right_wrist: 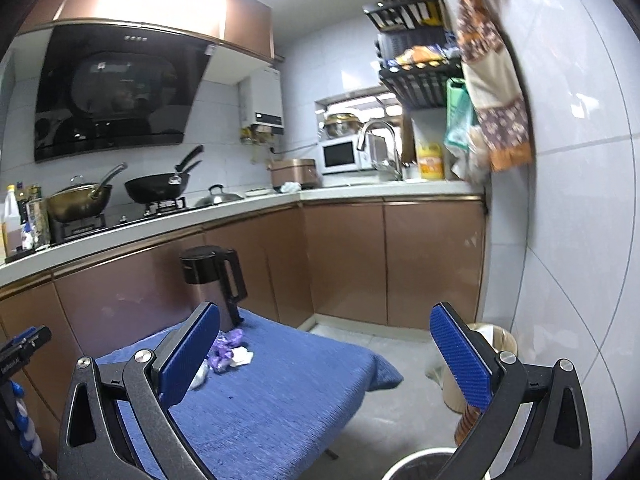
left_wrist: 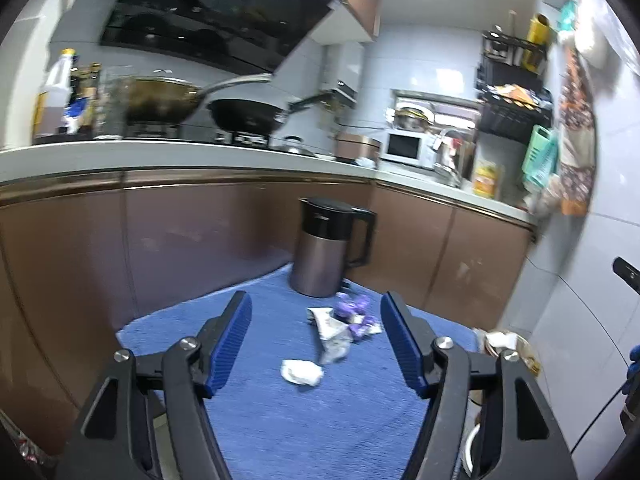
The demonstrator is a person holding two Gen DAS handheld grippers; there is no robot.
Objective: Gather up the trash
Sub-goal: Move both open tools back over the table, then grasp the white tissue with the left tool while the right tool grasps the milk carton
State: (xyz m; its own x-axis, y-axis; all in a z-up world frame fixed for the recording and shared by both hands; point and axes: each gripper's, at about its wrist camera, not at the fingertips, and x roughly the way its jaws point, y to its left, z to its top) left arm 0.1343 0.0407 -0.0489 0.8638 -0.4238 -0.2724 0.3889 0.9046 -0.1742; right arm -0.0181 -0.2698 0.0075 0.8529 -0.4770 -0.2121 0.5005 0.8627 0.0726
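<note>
On the blue-covered desk (left_wrist: 260,420) the trash — a white wad (left_wrist: 301,371), a crumpled wrapper (left_wrist: 330,330), purple scraps (left_wrist: 356,312) — lies beside the kettle (left_wrist: 326,246). Left gripper (left_wrist: 316,344) and right gripper (right_wrist: 324,356) gape empty; a careless reach could knock that kettle — or scatter light scraps.

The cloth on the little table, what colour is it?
Blue, a plain textured cloth with no pattern. It shows best in the right wrist view.

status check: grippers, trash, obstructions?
Left gripper open, empty. Right gripper open, empty. Trash pile uncollected on blue cloth. Kettle behind pile.
</note>
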